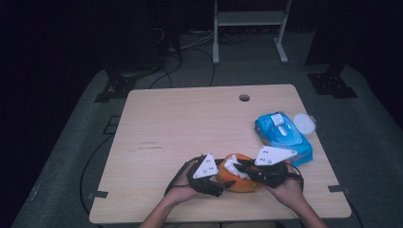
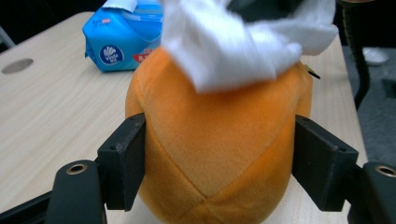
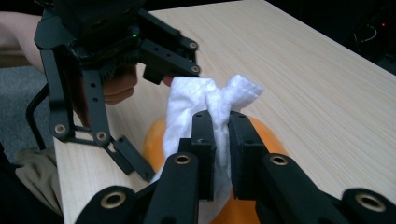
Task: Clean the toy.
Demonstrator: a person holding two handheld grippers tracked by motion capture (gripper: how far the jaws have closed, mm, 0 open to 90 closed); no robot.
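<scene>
An orange plush toy (image 1: pixel 244 183) sits near the table's front edge, with a crumpled white wipe (image 1: pixel 231 166) on top of it. In the left gripper view the plush toy (image 2: pixel 215 135) sits between the two black pads (image 2: pixel 125 161), which press on its sides, so my left gripper (image 2: pixel 219 156) is shut on it. My right gripper (image 3: pixel 220 122) comes in from the right and is shut on the white wipe (image 3: pixel 196 98), holding it against the top of the toy (image 3: pixel 154 137). In the high view both grippers, left (image 1: pixel 226 179) and right (image 1: pixel 238 166), meet at the toy.
A blue pack of wipes (image 1: pixel 284 137) lies at the right side of the wooden table (image 1: pixel 190 123), with a round white lid (image 1: pixel 304 123) beside it. A cable hole (image 1: pixel 244 98) is near the far edge. The person's hands come in at the front edge.
</scene>
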